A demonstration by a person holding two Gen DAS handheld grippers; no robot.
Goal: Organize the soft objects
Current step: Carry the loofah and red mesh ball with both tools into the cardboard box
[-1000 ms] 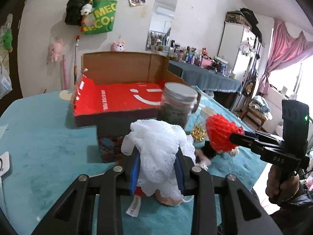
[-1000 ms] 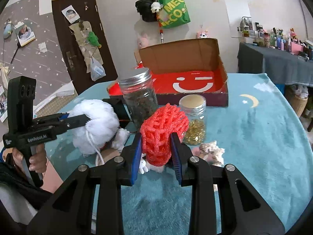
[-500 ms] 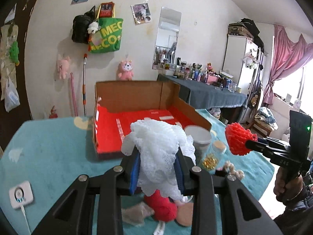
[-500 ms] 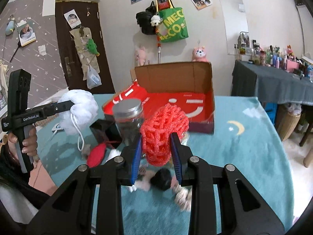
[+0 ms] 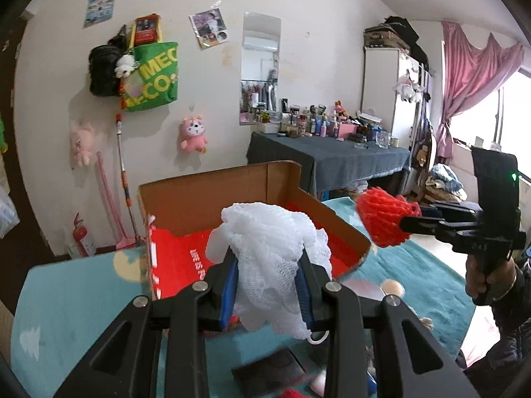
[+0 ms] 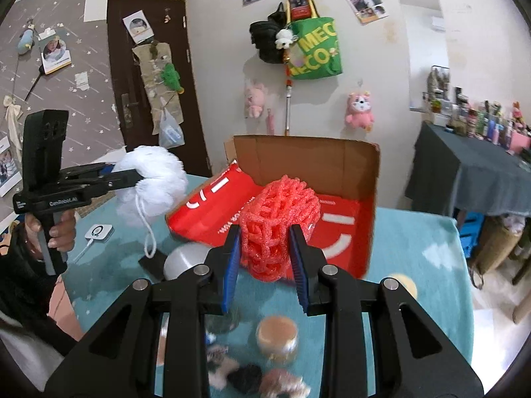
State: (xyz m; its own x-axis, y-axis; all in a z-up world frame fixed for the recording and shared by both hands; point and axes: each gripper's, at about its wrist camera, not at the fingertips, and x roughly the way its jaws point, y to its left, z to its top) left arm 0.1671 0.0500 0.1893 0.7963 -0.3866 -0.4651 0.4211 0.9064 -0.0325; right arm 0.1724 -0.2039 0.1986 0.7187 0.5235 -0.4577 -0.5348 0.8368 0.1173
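The white mesh bath pouf (image 5: 268, 262) sits pinched between the blue pads of my left gripper (image 5: 267, 285), at the centre of my left wrist view, bulging out above and below the fingers. In my right wrist view the same pouf (image 6: 151, 184) shows at nine o'clock, held in the air above the teal tablecloth (image 6: 421, 248), its white cord loop (image 6: 147, 232) hanging down from it. The red foam net sleeve (image 6: 278, 229) is clamped between the pads of my right gripper (image 6: 265, 255), dead centre in that view; from the left wrist camera I see it (image 5: 385, 220) at three o'clock, sticking out past the fingertips of the right gripper, with a hand (image 5: 488, 282) round its black handle.

Nearest, below my right gripper at six o'clock, lie blurred things on the cloth: a jar with a tan lid (image 6: 277, 335) and some fuzzy dark and light items I cannot make out. A grey jar lid (image 6: 186, 262) shows at about eight o'clock, just beside a black flat object.

Beyond both held items stands the open cardboard box (image 6: 308, 169), red printed inside, its brown flaps upright; in the left wrist view the box (image 5: 212, 202) lies behind the pouf at twelve o'clock.

Farthest, on the wall at twelve o'clock, hangs a green tote bag (image 6: 315, 49), with a pink plush toy (image 6: 360, 111) below it towards one o'clock.
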